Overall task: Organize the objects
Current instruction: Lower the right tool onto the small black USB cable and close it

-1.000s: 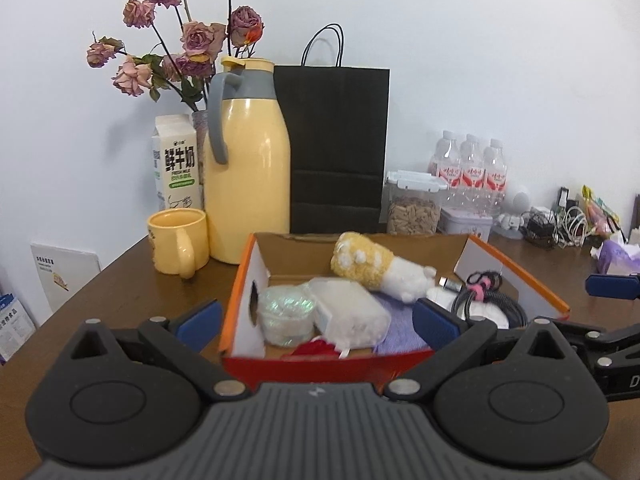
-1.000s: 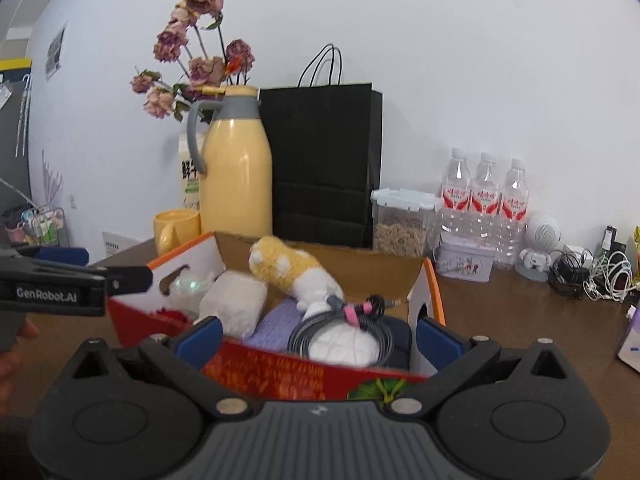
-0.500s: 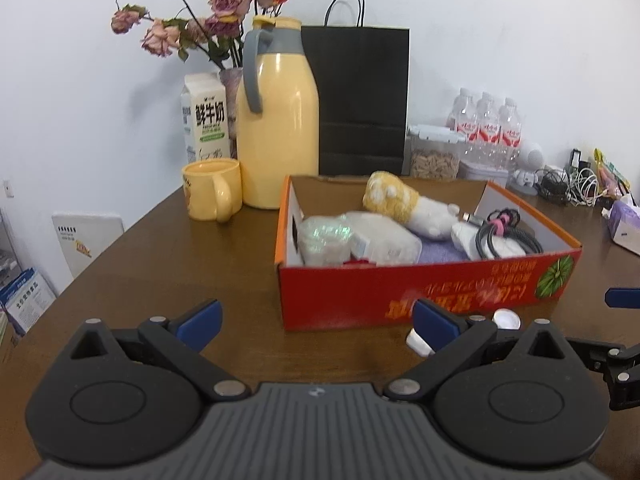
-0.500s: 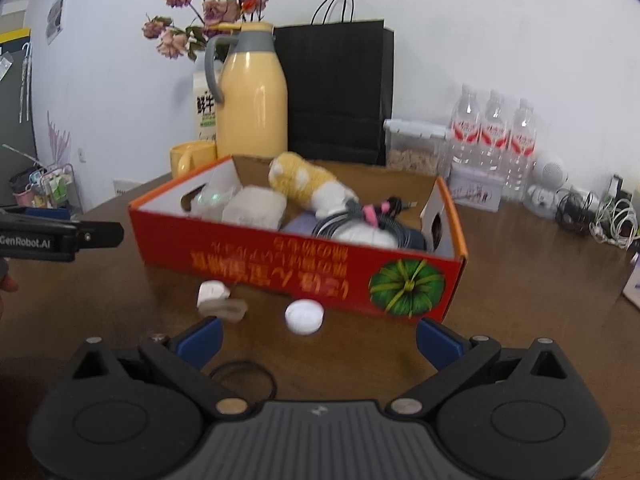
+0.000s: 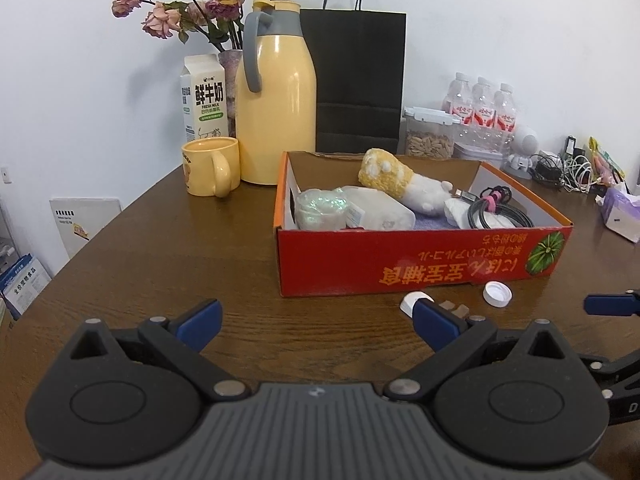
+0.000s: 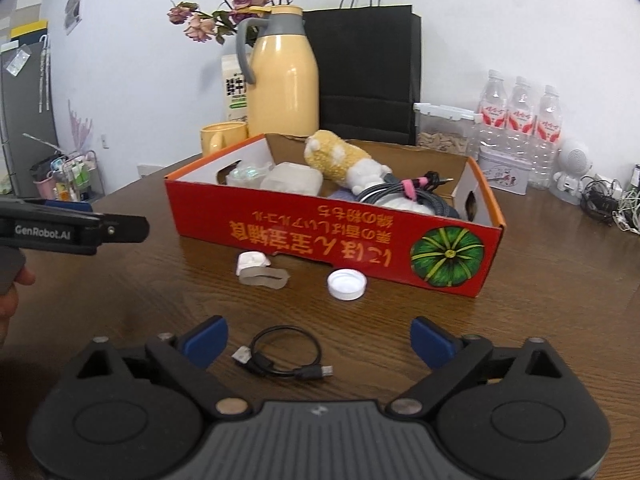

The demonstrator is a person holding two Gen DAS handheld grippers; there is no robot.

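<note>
Already, the red cardboard box (image 6: 336, 236) on the desk (image 5: 160, 264) held most of the clutter: a plush toy (image 5: 394, 180), two wrapped white packs (image 5: 352, 214) and a coiled cable bundle (image 5: 496, 212). What seemed left lay loose on the desk in front of the box: a small black USB cable (image 6: 284, 354), a white bottle cap (image 6: 346, 285), and a small white case (image 6: 251, 262) touching a clear plastic piece (image 6: 266, 278). The right tool (image 6: 320, 338) stood open and empty, its jaws having just closed slightly, with the USB cable lying between and just ahead of its fingers, untouched. The left tool (image 5: 316, 320) was open too, gripping nothing, low over bare desk beside the white case. By my reading, the sorting was well along, with these small strays still to be boxed.
</note>
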